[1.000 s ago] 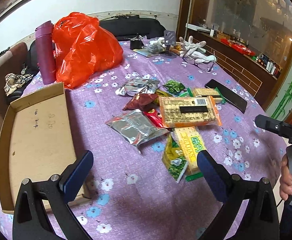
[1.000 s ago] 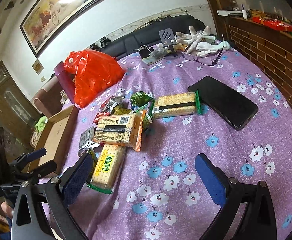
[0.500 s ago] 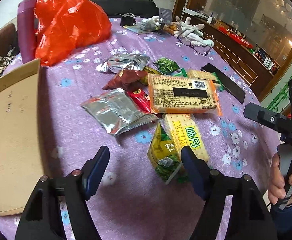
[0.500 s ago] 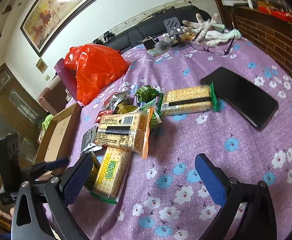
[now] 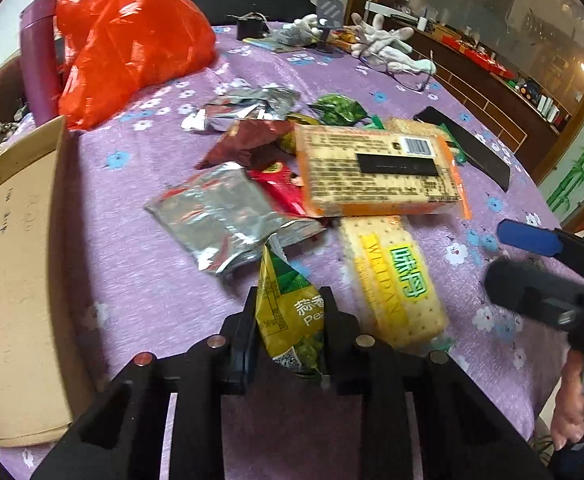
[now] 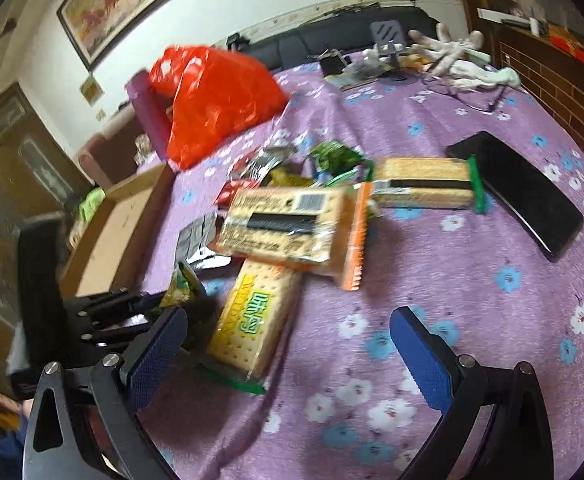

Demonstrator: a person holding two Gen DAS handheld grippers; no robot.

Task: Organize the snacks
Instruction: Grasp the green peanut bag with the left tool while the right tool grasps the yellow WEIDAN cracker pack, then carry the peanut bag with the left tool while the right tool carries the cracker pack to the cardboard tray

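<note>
Several snack packs (image 5: 375, 168) crowd beside cardboard box (image 5: 16, 264).

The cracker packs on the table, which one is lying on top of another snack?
The orange-edged cracker pack, barcode side up. It overlaps the end of the yellow-labelled cracker pack; the green-edged cracker pack lies flat on the purple tablecloth behind it.

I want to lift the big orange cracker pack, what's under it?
The orange cracker pack lies across one end of the yellow cracker sleeve and the edge of a red packet. Anything beneath its middle is hidden.
</note>
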